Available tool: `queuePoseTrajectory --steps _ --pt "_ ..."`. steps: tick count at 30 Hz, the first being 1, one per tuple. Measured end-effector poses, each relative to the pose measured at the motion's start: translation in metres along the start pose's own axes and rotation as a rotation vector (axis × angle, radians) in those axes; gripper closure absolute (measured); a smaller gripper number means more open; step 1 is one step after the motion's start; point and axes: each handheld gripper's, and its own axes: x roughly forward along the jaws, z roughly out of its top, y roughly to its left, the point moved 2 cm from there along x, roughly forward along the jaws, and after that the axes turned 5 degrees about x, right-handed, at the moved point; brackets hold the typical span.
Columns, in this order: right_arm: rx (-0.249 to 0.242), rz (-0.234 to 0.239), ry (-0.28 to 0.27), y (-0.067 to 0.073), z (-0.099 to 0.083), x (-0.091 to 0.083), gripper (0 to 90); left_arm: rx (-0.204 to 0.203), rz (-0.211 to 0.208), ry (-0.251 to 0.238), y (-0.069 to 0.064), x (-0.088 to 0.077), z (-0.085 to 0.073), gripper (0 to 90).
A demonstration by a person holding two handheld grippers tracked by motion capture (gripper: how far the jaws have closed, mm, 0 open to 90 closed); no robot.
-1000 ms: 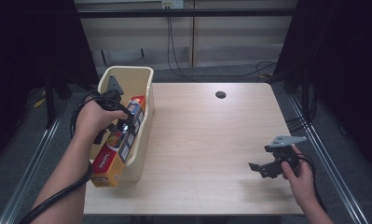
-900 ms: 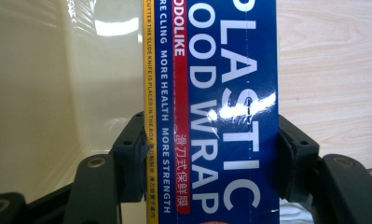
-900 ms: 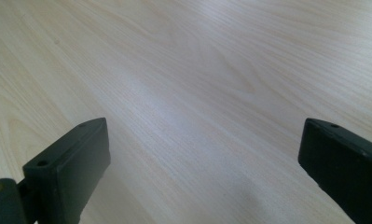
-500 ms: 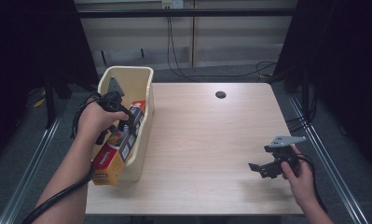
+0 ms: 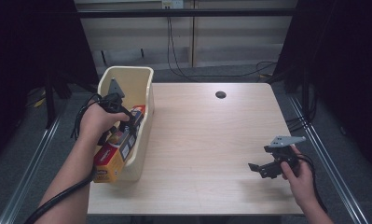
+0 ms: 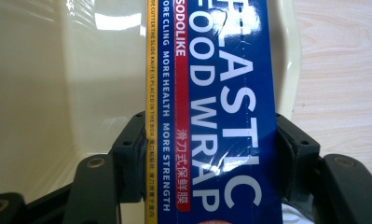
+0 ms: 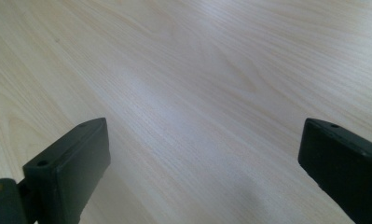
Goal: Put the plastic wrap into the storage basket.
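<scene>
Bench's left edge: your left tongs (image 5: 127, 125) clamp the food-wrap box (image 6: 216, 116) in the cream bin (image 5: 144, 88); right tongs (image 5: 260, 169) gape empty, near right.

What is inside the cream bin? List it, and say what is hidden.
In the bin a plastic wrap box lies lengthwise, clamped by the left gripper. The hand and box cover the bin floor, so anything beneath is hidden.
</scene>
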Motion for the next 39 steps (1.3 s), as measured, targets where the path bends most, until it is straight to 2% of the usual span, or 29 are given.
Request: queuePoseTrajectory --steps 3,4,6,9,12,18,21,22,23,25,31,34,36,38,39 --pt "0.0 -0.002 -0.002 0.0 0.0 0.0 1.9 0.001 -0.001 0.007 0.001 0.001 0.0 39.9" --pt "0.002 -0.001 0.0 0.0 0.0 0.0 2.0 -0.013 0.002 -0.003 0.0 0.003 0.0 39.9" --pt "0.002 -0.001 0.002 0.0 0.0 0.0 1.9 -0.004 -0.002 0.01 0.001 0.003 0.001 39.9" --pt "0.002 0.0 0.002 0.0 0.0 0.0 1.9 -0.012 0.016 -0.001 0.002 0.005 0.001 39.7" --pt "0.001 -0.001 0.001 0.0 0.0 0.0 1.9 -0.023 0.005 -0.002 0.002 0.007 0.001 39.7" --pt "0.0 -0.001 0.001 0.0 0.0 0.0 1.9 -0.019 -0.011 0.003 0.006 0.009 0.0 39.0" --pt "0.001 -0.002 0.0 0.0 0.0 0.0 1.9 -0.029 -0.003 -0.011 0.006 0.011 0.0 38.7" --pt "0.002 0.0 0.002 0.0 0.0 0.0 2.0 -0.032 -0.007 -0.007 0.006 0.012 0.0 38.6" --pt "0.0 -0.001 0.003 0.0 0.0 0.0 1.9 -0.017 -0.008 -0.001 0.007 0.013 -0.001 38.2" --pt "0.0 0.0 0.003 0.0 0.0 0.0 2.0 -0.024 -0.011 -0.001 0.007 0.013 0.0 37.1" --pt "-0.001 0.0 -0.002 0.0 0.0 0.0 1.9 -0.017 -0.021 -0.035 0.005 0.004 0.0 36.8" --pt "-0.002 0.004 -0.002 0.0 0.0 0.0 1.9 -0.008 -0.031 -0.069 0.004 -0.006 0.001 34.7" --pt "-0.004 0.004 -0.002 0.001 0.0 0.0 2.0 -0.017 -0.033 -0.089 0.001 -0.011 0.002 31.7" --pt "-0.004 0.003 -0.005 0.001 0.001 0.0 2.0 -0.001 -0.033 -0.103 -0.001 -0.016 0.003 31.7" --pt "-0.002 0.001 -0.004 0.001 0.0 -0.001 1.9 -0.01 -0.036 -0.115 -0.003 -0.019 0.003 31.5"
